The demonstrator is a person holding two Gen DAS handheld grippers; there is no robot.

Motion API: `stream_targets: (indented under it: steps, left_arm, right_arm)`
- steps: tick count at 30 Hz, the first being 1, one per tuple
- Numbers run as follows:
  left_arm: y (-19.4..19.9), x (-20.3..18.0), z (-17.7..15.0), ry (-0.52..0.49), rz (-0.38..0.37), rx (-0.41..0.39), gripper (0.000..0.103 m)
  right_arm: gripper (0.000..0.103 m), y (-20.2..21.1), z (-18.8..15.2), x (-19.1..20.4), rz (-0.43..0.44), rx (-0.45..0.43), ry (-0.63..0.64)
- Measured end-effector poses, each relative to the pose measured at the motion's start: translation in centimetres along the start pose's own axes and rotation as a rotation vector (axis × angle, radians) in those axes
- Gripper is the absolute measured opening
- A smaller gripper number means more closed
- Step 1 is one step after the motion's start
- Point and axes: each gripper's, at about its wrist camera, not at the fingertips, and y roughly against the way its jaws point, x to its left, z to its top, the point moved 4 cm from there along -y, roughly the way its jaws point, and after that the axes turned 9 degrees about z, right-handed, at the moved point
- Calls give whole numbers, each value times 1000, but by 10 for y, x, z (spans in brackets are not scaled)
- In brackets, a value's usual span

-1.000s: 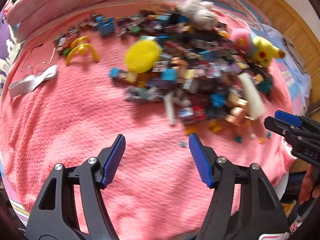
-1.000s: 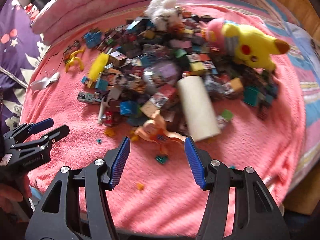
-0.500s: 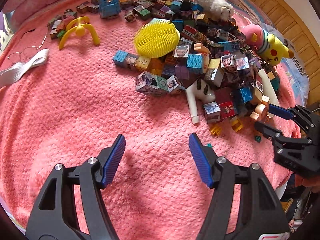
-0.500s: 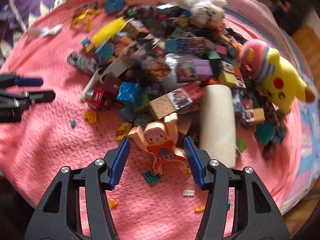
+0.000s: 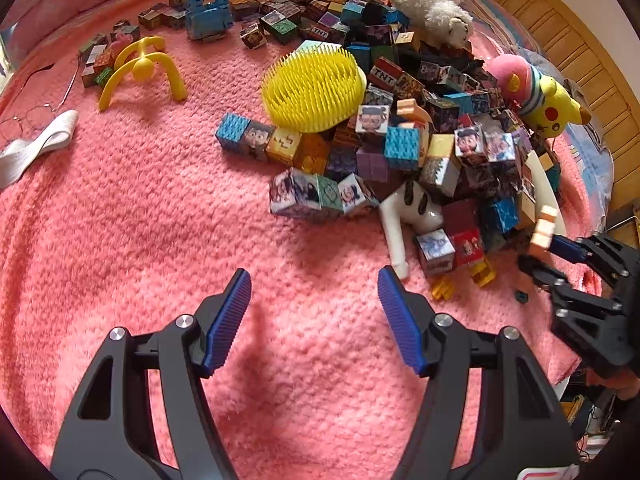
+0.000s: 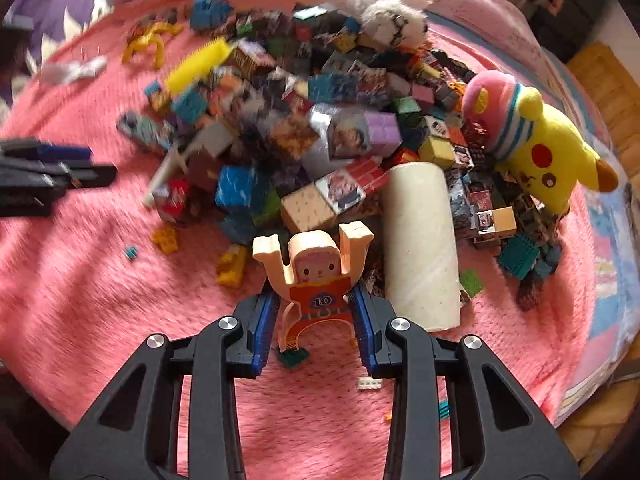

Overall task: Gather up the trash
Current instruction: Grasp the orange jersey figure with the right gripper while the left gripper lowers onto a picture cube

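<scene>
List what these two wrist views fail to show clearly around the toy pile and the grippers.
- Right wrist view: the cubes left of the wooden figure are motion-blurred; their printed faces cannot be read.
- Left wrist view: the wooden figure's body is hidden by the right gripper; only its arm shows.
- Left wrist view: the paper roll is mostly buried under cubes.
- Both views: no trash container appears.

The left wrist camera looks forward and down along its fingers from above the near, bare part of the pink blanket (image 5: pixel 120 220), the toy pile (image 5: pixel 420 140) lying farther off to the right. The right wrist camera sits closer and lower, at the pile's near edge. Both views share the pile, the yellow brush (image 5: pixel 312 88) and the yellow plush (image 6: pixel 548 156).
</scene>
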Motion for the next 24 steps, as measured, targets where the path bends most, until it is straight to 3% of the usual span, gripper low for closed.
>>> stream_targets:
  steps: [5,8,14,24]
  left_arm:
    - [-5,3,11,14,-43,5,50]
    - [-4,4,19,20,-57,-18,49]
    - [-22,0,27,-98,-58,9,33]
    - [-32,-8,33,-303,-91,-36,32]
  right_arm:
    - [33,7,11,2,74,-15,-108]
    - [33,7,13,8,109,-11,-151]
    - [33,1,14,20,132,-1,-174]
    - [33,-4,12,22,132,6,-210]
